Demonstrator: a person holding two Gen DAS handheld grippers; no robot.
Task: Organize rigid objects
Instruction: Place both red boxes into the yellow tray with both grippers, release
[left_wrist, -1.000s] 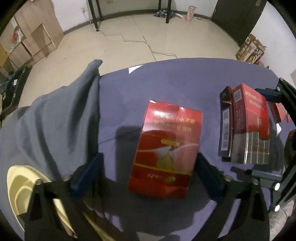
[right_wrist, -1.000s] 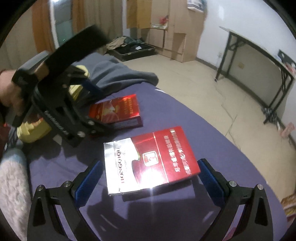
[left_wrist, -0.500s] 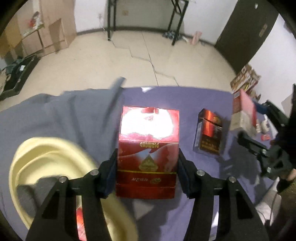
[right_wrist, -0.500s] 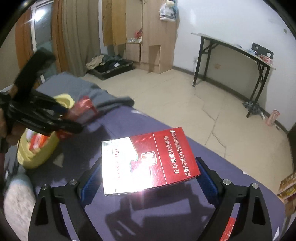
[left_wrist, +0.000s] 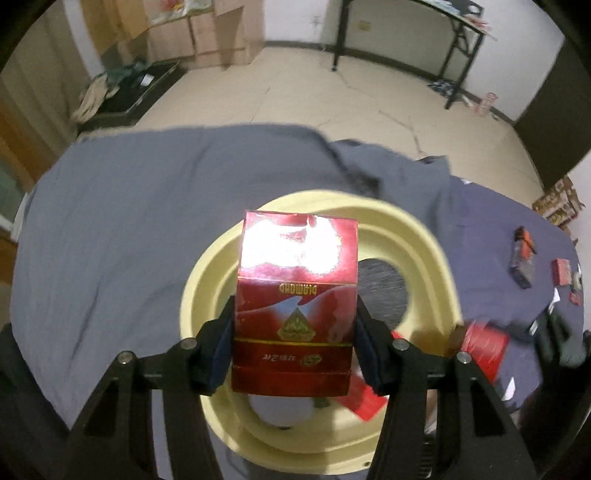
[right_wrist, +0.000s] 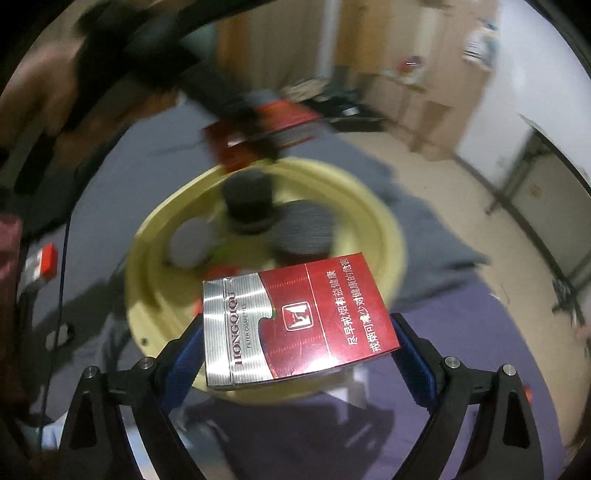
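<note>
My left gripper (left_wrist: 295, 350) is shut on a red Diamond cigarette pack (left_wrist: 297, 306) and holds it above the pale yellow basin (left_wrist: 436, 254). My right gripper (right_wrist: 297, 347) is shut on a red and silver Hongqiqu cigarette pack (right_wrist: 295, 325) and holds it over the near rim of the same basin (right_wrist: 384, 221). In the right wrist view the left gripper with its red pack (right_wrist: 258, 133) shows blurred beyond the basin. A red pack (left_wrist: 364, 397) lies in the basin.
The basin sits on a table under a grey-blue cloth (left_wrist: 129, 221). Small packs (left_wrist: 522, 254) and bits lie on the cloth at the right. A red and white box (right_wrist: 40, 266) lies at the left. Bare floor and tables lie beyond.
Both grippers closed on their packs, lifted them off the cloth and carried them over the yellow basin. The right wrist view is now blurred by motion.
</note>
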